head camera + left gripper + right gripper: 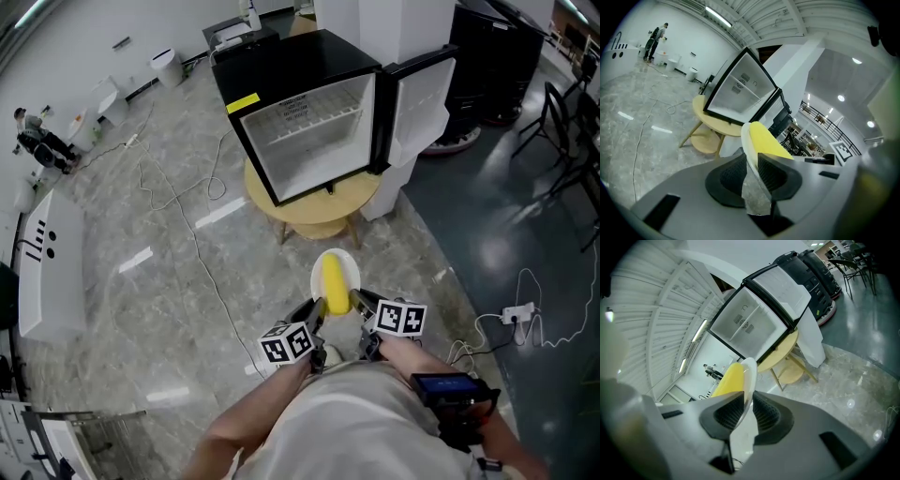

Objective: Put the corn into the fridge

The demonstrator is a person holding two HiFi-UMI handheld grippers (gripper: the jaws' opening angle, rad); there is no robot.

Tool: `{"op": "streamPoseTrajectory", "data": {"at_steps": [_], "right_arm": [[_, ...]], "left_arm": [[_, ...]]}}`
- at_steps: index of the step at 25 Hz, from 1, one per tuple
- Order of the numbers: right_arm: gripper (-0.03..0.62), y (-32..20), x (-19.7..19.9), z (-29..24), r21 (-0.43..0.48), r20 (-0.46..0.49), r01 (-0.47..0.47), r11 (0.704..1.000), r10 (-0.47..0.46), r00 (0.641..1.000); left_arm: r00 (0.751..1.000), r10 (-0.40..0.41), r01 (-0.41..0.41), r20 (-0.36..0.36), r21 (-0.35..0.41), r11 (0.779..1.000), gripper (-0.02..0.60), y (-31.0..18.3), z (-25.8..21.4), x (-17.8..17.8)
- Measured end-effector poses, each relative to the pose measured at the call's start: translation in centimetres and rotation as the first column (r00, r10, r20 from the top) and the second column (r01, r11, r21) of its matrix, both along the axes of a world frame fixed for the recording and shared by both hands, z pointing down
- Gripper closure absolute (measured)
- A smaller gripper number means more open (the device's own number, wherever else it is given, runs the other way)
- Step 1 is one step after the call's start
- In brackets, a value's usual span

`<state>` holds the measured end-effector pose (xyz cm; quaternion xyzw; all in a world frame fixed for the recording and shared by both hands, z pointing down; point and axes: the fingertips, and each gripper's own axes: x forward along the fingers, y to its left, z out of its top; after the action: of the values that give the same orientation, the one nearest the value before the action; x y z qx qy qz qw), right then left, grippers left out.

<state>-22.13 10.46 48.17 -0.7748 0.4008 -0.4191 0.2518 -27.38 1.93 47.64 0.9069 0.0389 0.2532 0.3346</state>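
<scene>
The corn [332,282] lies on the white plate [349,263] we carry, left claw [317,307] and right claw [357,301] each clamped on its rim, well short of the open fridge [309,131] on its round surface [319,212]; next, we judge, comes a level advance.

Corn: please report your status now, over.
Left gripper, right gripper shut on plate rim. Corn on plate, outside open fridge. Nothing seen in between.

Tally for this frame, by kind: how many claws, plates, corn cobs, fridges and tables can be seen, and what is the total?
Claws: 2 (left claw, right claw, both gripping the plate's rim)
Plate: 1
Corn: 1
Fridge: 1, door open
Round table: 1
Total: 6
</scene>
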Motion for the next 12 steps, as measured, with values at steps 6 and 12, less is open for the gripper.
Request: {"op": "streamPoseTrajectory", "data": {"at_steps": [6,12], "right_arm": [[0.534,-0.11,0.19,-0.48,-0.002,-0.013,-0.014,1.000,0.014,1.000],[0.534,-0.39,-0.39,-0.61,0.004,-0.020,-0.030,1.000,0.030,0.999]], "left_arm": [[1.000,0.008,-0.008,-0.017,-0.005,1.000,0.502,-0.15,-0.64,0.29],[1.000,0.018,-0.018,-0.016,0.003,1.000,0.502,-0.57,-0.61,-0.19]]}}
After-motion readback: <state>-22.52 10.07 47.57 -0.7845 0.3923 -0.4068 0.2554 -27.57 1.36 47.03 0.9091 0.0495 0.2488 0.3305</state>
